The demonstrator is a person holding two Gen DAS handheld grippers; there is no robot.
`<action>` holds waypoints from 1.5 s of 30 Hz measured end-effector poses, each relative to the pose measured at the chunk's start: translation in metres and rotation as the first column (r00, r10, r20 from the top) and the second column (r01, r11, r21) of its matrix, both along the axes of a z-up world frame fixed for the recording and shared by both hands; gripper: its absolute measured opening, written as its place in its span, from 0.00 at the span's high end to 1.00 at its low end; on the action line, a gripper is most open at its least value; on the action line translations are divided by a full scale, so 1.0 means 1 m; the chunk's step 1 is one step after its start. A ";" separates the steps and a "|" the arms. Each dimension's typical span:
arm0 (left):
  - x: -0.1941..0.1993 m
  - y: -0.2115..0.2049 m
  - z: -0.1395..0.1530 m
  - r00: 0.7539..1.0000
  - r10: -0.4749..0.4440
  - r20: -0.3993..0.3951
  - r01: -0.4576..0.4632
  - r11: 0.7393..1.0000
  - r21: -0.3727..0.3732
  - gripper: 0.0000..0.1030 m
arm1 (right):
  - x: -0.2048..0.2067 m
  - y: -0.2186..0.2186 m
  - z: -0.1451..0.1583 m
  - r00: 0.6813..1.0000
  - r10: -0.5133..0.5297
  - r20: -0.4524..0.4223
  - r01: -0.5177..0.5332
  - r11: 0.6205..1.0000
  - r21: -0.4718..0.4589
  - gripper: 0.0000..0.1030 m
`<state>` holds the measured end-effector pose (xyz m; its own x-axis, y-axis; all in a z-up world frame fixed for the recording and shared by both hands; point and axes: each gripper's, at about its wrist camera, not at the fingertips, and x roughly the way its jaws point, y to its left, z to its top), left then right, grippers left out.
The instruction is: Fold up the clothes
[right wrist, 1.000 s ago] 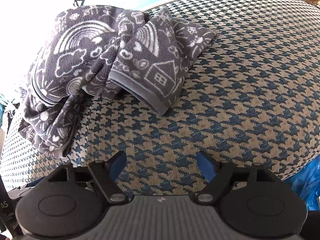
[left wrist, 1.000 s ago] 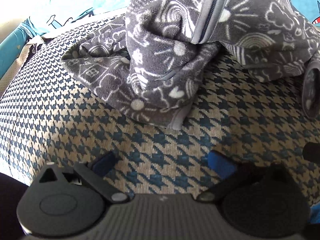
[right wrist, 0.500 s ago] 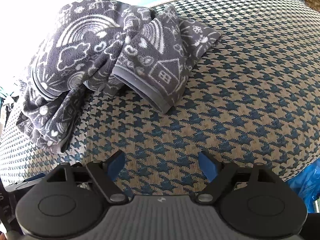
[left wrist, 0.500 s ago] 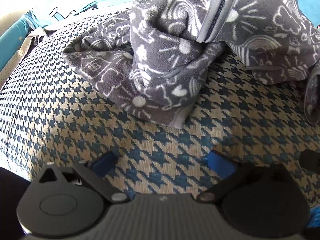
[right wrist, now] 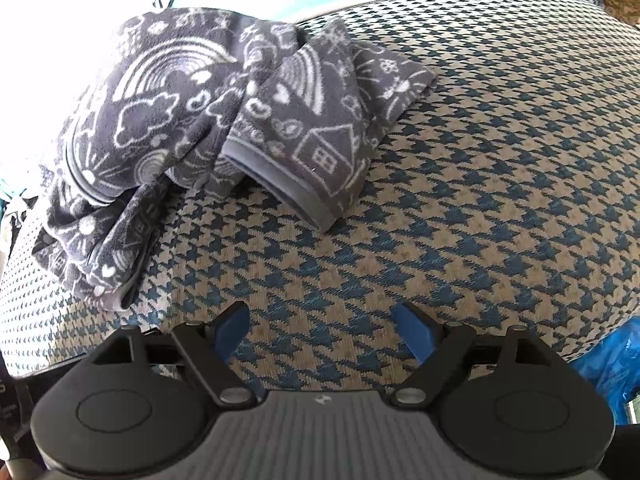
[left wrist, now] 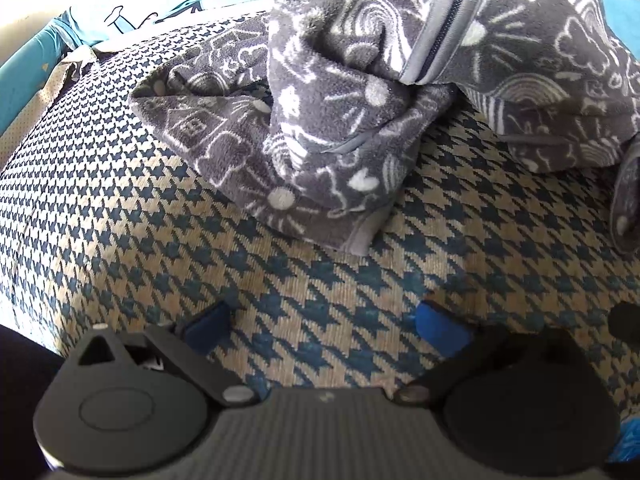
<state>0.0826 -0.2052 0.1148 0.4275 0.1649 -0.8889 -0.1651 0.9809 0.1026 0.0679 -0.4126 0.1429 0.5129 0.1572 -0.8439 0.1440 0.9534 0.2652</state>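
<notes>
Fleece garment (left wrist: 360, 128) lies crumpled at the far side of the houndstooth cushion (left wrist: 280, 280); both grippers, left (left wrist: 324, 328) and right (right wrist: 324, 332), hang before it with fingers open and empty; best pinch the banded cuff (right wrist: 280, 188) and spread it flat.

One grey fleece garment (left wrist: 348, 128) with white doodle print lies crumpled, and it carries one zipper (left wrist: 444, 24); the right wrist view shows the same single garment (right wrist: 192, 120), with one sleeve cuff (right wrist: 280, 188) turned toward the camera. It lies on one houndstooth-patterned cover (left wrist: 120, 240). Two tools are in view, the left tool (left wrist: 324, 326) and the right tool (right wrist: 324, 332), each with two blue-padded fingers standing apart, four fingers in all.
</notes>
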 end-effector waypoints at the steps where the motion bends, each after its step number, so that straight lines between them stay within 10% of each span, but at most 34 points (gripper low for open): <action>1: 0.000 0.000 0.000 1.000 0.001 0.000 -0.001 1.000 0.000 0.00 | 0.000 -0.001 0.000 1.000 -0.002 0.002 0.002 1.000 -0.002 0.21; 45: 0.013 0.000 -0.002 0.999 0.034 -0.028 -0.034 0.999 -0.009 0.00 | 0.006 0.008 -0.009 1.000 0.024 -0.006 -0.024 0.998 -0.066 0.17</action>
